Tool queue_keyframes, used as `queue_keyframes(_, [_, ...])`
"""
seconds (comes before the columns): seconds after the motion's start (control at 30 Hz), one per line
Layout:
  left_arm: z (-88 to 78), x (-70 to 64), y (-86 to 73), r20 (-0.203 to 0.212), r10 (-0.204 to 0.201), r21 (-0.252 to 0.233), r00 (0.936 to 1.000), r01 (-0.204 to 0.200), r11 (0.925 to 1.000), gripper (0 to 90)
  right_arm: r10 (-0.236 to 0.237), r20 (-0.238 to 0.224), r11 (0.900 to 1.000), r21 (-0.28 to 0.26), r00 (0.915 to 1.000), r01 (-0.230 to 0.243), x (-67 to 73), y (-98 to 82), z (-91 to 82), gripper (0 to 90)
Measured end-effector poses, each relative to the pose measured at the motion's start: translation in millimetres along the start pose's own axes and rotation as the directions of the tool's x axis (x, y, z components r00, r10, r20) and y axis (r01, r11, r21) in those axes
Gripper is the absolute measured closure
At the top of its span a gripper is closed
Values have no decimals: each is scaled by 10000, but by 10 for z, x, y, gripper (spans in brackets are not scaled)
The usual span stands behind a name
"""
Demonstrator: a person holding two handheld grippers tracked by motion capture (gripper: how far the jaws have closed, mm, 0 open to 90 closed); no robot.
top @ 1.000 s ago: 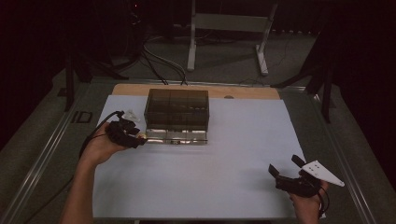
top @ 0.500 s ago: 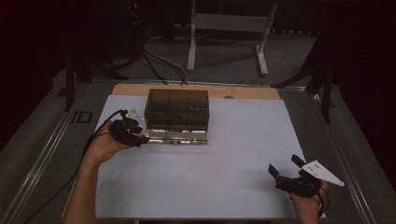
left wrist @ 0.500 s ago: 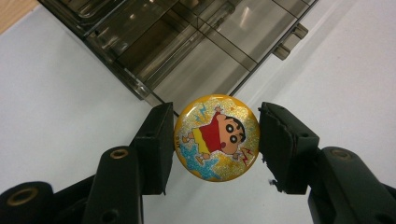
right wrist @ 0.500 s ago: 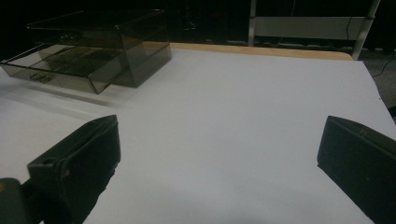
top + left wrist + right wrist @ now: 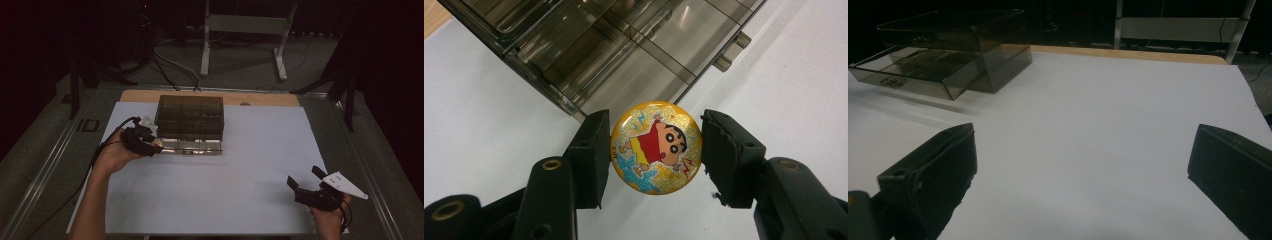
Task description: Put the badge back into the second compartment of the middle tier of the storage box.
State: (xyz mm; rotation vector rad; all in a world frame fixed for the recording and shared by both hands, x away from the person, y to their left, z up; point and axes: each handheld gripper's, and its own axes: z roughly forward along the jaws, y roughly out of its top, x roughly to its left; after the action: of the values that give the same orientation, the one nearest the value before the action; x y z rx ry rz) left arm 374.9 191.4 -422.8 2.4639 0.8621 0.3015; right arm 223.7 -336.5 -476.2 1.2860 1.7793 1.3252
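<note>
The left gripper (image 5: 651, 150) clamps a round yellow badge (image 5: 655, 147) with a cartoon figure between its two black jaws, pinched by the rim so its printed face looks up at the camera. In the high view it sits at the left front corner of the smoky drawer box (image 5: 190, 116), whose lower drawer (image 5: 192, 145) is pulled out toward the person. The right gripper (image 5: 306, 186) rests near the table's right front corner on the white sheet (image 5: 210, 195), its jaws spread wide with nothing between them. The likely trouble is the grip itself: a slick disc held only at two points on its edge may pivot or squirt out if the hand tilts. A release from too high above the drawer could let the badge bounce or roll over a divider into the wrong compartment, or onto the sheet.
</note>
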Motion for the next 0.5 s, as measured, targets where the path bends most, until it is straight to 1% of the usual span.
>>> queue_keyframes(0.5, [58, -42, 105, 93, 123, 67, 9999, -123, 9999, 488, -18, 8, 10000, -25, 10000, 18, -8, 1, -8, 0])
